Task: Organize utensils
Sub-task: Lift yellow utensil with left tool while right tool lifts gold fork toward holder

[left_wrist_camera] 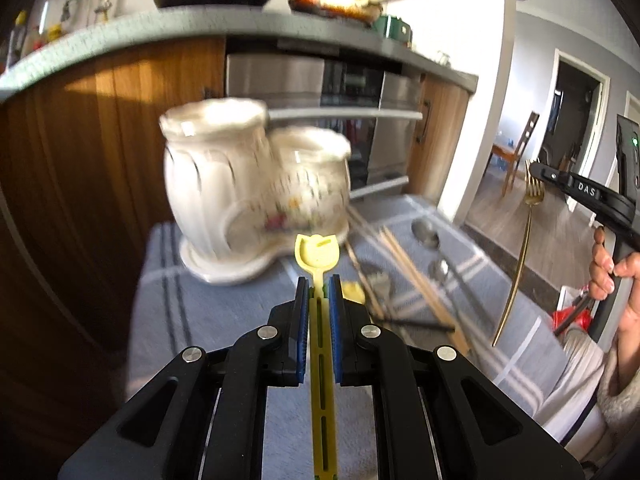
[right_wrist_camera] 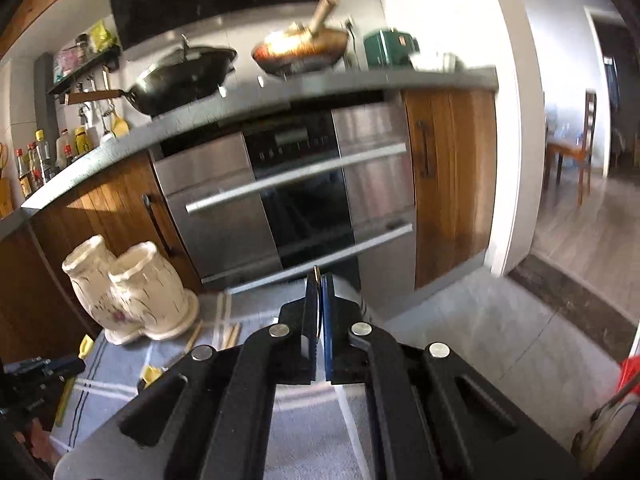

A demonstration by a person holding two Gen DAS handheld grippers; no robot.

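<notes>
A blue-grey cloth with pale stripes (left_wrist_camera: 248, 412) is covering the bench, and on it a white ceramic utensil holder with two ribbed cups on one base (left_wrist_camera: 248, 184) is standing upright, both cups looking empty from here. Just beside the holder, on its right in the left wrist view, several utensils are still lying flat: a pair of long wooden chopsticks (left_wrist_camera: 416, 280) and two steel spoons (left_wrist_camera: 426, 234), so the sorting is only beginning, in my judgement. The left hand-held gripper (left_wrist_camera: 319, 284) is pointing toward the holder and tilting a little downward; its blue pads are pressing narrow on the slotted handle of a yellow plastic spoon (left_wrist_camera: 317, 254), whose bowl is hanging in front of the holder's base. The right hand-held gripper (right_wrist_camera: 319, 280) is raised off the cloth, well apart from the holder, with a person's hand (left_wrist_camera: 612, 272) around its grip. Its jaws are closed on a thin gold metal fork (left_wrist_camera: 520, 256), which is hanging down with the tines up. The step in hand is carrying both pieces to the holder. The next move is needing each handle to be brought over a cup opening and turned upright before releasing.
</notes>
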